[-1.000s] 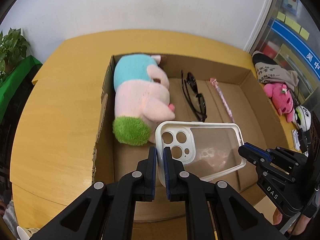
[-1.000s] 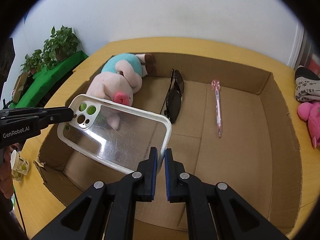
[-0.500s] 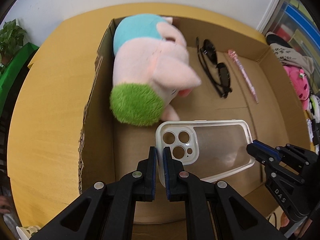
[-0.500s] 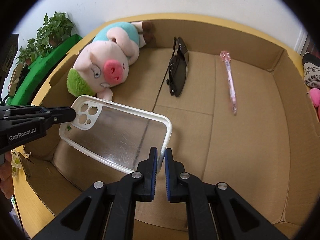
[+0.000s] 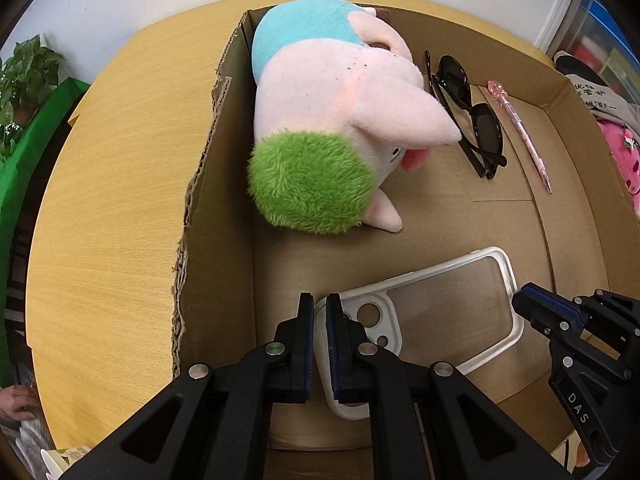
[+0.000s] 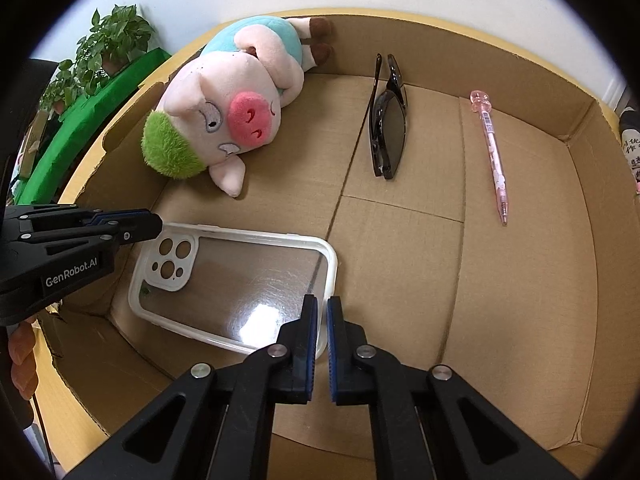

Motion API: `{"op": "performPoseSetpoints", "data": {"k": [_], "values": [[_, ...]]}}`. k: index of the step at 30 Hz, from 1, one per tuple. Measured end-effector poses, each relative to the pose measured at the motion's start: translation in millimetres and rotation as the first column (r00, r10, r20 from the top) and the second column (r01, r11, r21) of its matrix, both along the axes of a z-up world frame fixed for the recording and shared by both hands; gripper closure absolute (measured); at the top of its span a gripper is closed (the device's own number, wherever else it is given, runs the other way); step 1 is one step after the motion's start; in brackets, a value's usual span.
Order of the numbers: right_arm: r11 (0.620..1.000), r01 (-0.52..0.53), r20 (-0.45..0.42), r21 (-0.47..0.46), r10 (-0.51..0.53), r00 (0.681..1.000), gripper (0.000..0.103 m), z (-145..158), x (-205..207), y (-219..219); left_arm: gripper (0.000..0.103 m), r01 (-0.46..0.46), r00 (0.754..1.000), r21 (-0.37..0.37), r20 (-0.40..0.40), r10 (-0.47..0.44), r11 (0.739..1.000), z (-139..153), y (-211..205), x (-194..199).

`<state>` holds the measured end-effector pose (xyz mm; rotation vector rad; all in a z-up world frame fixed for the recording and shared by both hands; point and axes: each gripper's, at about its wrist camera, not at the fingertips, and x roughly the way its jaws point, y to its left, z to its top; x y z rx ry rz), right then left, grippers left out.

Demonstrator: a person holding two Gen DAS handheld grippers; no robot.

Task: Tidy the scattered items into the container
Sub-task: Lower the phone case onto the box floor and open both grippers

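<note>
A clear phone case with a white rim is low inside the cardboard box, near its front left corner. My left gripper is shut on the case's camera end. My right gripper is shut on the opposite end of the rim; it shows in the left wrist view. A plush pig, black sunglasses and a pink pen lie in the box.
The box stands on a round wooden table. A pink plush and a printed cloth lie beyond the box's right wall. A green-covered stand with potted plants is at the left.
Both grippers have lowered the phone case deeper into the box, down near its floor at the front left. The plush pig and sunglasses now loom closer.
</note>
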<state>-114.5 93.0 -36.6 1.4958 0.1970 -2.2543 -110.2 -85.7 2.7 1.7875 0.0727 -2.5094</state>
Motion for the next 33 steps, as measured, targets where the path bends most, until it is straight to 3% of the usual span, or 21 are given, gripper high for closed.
{"op": "performPoseSetpoints", "data": {"k": [7, 9, 11, 14, 16, 18, 21, 22, 23, 33], "values": [[0.999, 0.027, 0.01, -0.024, -0.027, 1.0, 0.099, -1.1, 1.1, 6.5, 0.095, -0.005, 1.0, 0.028, -0.028, 0.005, 1.0, 9.0, -6.0, 10.2], [0.999, 0.037, 0.013, -0.026, -0.037, 0.999, 0.099, -2.2, 1.6, 8.4, 0.087, 0.0, 1.0, 0.026, -0.027, 0.0, 1.0, 11.0, -6.3, 14.7], [0.999, 0.046, 0.013, -0.028, -0.045, 0.999, 0.099, -2.6, 3.1, 8.8, 0.07, 0.012, 1.0, 0.037, -0.026, -0.011, 0.999, 11.3, -5.2, 18.9], [0.998, 0.058, 0.013, -0.032, -0.058, 0.998, 0.099, -2.9, 4.1, 9.9, 0.057, 0.034, 0.999, 0.055, -0.001, -0.034, 0.998, 8.7, 1.7, 25.1], [0.997, 0.067, 0.015, -0.038, -0.066, 0.998, 0.099, -2.9, 5.7, 11.1, 0.054, 0.052, 0.998, 0.049, 0.021, -0.053, 0.997, 3.0, 5.1, 23.2], [0.997, 0.07, 0.018, -0.044, -0.07, 0.997, 0.099, -2.8, 7.6, 13.4, 0.058, 0.048, 0.998, 0.009, 0.049, -0.048, 0.999, -3.9, 7.0, 27.4], [0.996, 0.078, 0.02, -0.045, -0.077, 0.997, 0.098, -3.3, 9.2, 15.4, 0.079, 0.021, 0.999, 0.01, 0.05, -0.022, 1.0, -5.5, -1.1, 30.4], [0.995, 0.084, 0.021, -0.046, -0.083, 0.996, 0.098, -3.3, 9.0, 17.1, 0.092, 0.013, 0.999, 0.006, 0.049, -0.014, 1.0, -4.7, -3.9, 30.7], [0.995, 0.088, 0.023, -0.048, -0.087, 0.996, 0.098, -3.2, 8.6, 19.1, 0.094, 0.005, 0.999, 0.01, 0.048, -0.005, 1.0, -3.6, -8.1, 31.2], [0.996, 0.07, 0.027, -0.05, -0.069, 0.997, 0.098, -1.6, 10.2, 13.6, 0.098, -0.018, 0.999, 0.025, 0.04, 0.017, 1.0, 0.1, -33.1, 28.9]]}}
